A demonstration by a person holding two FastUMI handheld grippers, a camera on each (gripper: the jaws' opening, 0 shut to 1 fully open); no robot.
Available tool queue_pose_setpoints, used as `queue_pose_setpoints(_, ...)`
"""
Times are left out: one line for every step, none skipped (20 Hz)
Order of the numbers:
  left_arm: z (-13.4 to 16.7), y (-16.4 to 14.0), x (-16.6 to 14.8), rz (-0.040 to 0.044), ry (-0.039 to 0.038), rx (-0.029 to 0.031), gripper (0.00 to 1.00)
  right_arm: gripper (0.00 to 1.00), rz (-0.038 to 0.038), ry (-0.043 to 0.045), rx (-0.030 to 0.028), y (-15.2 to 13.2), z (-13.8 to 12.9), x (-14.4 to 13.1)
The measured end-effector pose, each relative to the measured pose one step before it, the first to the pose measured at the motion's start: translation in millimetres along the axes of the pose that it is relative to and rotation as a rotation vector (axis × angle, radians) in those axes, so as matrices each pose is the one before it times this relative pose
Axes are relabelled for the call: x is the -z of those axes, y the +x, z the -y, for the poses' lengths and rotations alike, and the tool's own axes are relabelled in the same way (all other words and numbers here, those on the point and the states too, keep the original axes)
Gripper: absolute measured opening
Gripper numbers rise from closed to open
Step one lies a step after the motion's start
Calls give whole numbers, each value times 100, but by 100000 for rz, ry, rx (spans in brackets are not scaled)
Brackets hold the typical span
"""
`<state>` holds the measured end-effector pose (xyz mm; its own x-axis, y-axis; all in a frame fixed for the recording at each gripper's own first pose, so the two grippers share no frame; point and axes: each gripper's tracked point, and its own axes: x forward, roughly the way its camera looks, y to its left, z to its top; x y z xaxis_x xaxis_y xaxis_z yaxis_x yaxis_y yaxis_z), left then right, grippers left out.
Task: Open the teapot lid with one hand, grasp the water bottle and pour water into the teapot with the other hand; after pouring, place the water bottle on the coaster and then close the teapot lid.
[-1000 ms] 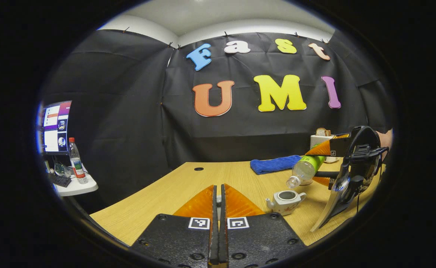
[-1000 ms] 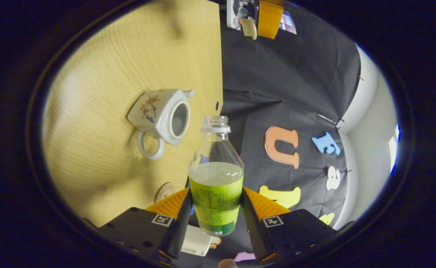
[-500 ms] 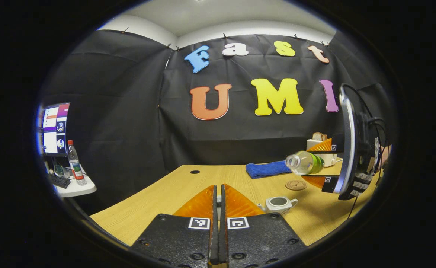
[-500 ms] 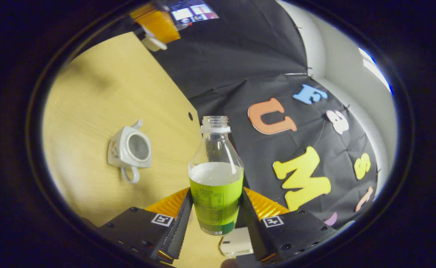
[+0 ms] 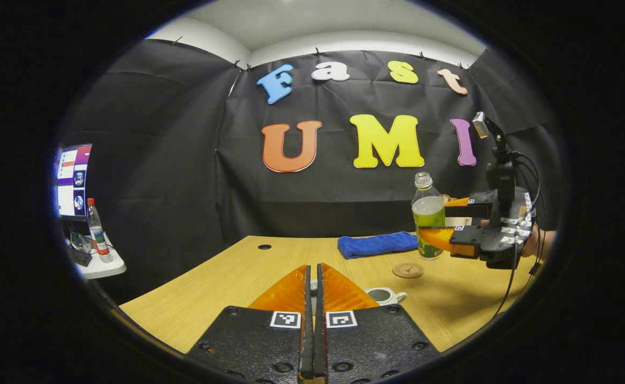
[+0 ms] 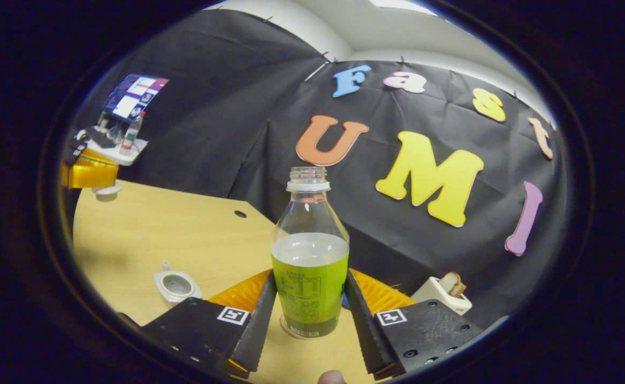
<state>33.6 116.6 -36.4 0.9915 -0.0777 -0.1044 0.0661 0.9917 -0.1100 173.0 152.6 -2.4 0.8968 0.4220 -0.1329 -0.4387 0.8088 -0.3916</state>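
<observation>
While upright, clear ribbed-neck water bottle (image 6: 310,256) between jaws.

This is a makeshift recording booth set up inside a lab or office room, not a home. Black cloth (image 5: 147,160) is pinned up as walls around a pale wooden desk (image 5: 227,277) with a cable hole (image 5: 264,247), and plain white wall and ceiling (image 5: 318,21) show above the cloth. At the side a small white table (image 5: 96,266) carries a lit computer monitor (image 5: 70,181), a keyboard and a drink bottle (image 5: 95,229), while household props such as a folded blue towel (image 5: 376,244) and a toaster with bread (image 6: 443,294) sit staged on the desk.
</observation>
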Motion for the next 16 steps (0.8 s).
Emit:
queue_pose_setpoints(164, -41, 95, 81, 416, 238, 3, 72, 840, 4820, 897, 700, 820, 36)
queue_pose_setpoints(29, -83, 225, -585, 1060, -139, 3, 72, 922, 5261, 714, 548, 724, 77)
queue_pose_setpoints(74, 54, 198, -328, 553, 102, 3, 72, 759, 5097, 707, 767, 782, 239)
queue_pose_setpoints(148, -115, 28, -107, 84, 268, 3, 72, 91, 4329, 266, 762, 573, 194)
queue_pose_setpoints(119, -8, -3, 162, -48, 143, 3, 72, -393, 3528, -128, 678, 447, 511)
queue_pose_setpoints(97, 27, -217, 261, -235, 176, 3, 71, -1011, 3706, -380, 660, 327, 446)
queue_pose_setpoints(74, 16, -42, 314, -96, 210, 3, 71, -1181, 3736, -972, 760, 47, 767)
queue_pose_setpoints(18, 64, -114, 350, 341, 52, 3, 72, -1441, 3145, -407, 603, 212, 698)
queue_pose_setpoints(8, 92, -5, -1, 581, -98, 3, 72, -1197, 2147, 193, 578, 281, 773)
queue_pose_setpoints(-88, 102, 191, -191, 427, -87, 3, 72, -1067, 467, 620, 436, 81, 604)
queue_pose_setpoints(-19, 47, 138, -203, 288, 47, 3, 71, -1201, 743, 207, 751, 175, 520)
queue_pose_setpoints(9, 49, 47, -10, 181, -12, 3, 71, -1323, 1123, -215, 471, 30, 524)
queue_pose_setpoints(-37, 157, 82, -122, 259, -105, 3, 71, -1203, 573, 419, 389, 210, 690)
queue_pose_setpoints(-51, 156, 95, -86, 66, -29, 3, 71, -777, 542, 49, 243, 197, 339)
queue_pose_setpoints(-63, 42, 86, -223, -200, 39, 3, 71, -723, 450, 207, 144, 13, 409)
queue_pose_setpoints(48, 112, 62, -87, -248, 115, 3, 71, -726, 457, 103, 118, 106, 283)
